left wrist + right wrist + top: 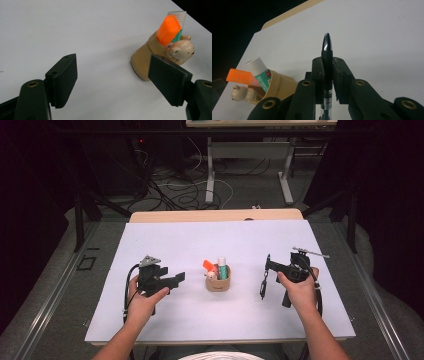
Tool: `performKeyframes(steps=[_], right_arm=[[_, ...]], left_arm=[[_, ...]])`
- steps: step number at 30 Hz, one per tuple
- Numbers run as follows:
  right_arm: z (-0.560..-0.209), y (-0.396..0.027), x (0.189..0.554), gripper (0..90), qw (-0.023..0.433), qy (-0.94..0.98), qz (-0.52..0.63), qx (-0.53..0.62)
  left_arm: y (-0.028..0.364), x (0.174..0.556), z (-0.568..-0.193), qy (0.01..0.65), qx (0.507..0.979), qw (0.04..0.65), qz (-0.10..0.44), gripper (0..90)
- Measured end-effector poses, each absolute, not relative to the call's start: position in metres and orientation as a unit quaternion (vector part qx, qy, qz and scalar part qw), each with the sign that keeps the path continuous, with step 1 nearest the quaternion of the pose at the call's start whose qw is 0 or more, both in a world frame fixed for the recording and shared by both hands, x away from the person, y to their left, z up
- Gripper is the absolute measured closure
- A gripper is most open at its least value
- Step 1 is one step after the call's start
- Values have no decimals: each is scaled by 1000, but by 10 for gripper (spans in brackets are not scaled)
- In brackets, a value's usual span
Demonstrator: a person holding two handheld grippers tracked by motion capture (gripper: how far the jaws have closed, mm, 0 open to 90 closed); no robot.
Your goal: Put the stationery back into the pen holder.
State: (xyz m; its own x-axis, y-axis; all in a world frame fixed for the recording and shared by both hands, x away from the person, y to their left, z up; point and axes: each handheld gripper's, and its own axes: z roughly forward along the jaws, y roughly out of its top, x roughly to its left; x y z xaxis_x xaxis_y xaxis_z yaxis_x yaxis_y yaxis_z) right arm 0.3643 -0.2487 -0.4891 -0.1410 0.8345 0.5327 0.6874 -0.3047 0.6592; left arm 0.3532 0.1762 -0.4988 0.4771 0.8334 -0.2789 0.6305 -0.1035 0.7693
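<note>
A white table [165,245] sits in the middle of the high view. A small tan cup [218,284] stands near the middle of it. An orange marker [207,265], a white tube [222,267] with a green label and a little bear figure [212,275] stick out of the cup.

The right gripper [265,275] is at the right of the high view, off to the right of the cup and well apart from it. Its jaws are pressed together and pinch a black pen [327,75]. In the right gripper view the pen stands straight up in the middle of the frame, and its dark shiny tip pokes out above the jaws. The cup is in the lower left corner there.

The left gripper [177,279] is at the left of the high view, near the cup but not touching it. Its jaws are spread apart with nothing between them. In the left gripper view the cup sits at the right, just behind the right jaw.
</note>
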Motion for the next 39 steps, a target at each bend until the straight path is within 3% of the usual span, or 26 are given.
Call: performKeyframes(steps=[30,39], right_arm=[[-464,-215,353,806,176,616,552,533],[-449,-196,357,806,181,630,575,490]], left_arm=[[184,356,-500,506,721,457,125,169],[184,358,-501,507,720,457,123,169]])
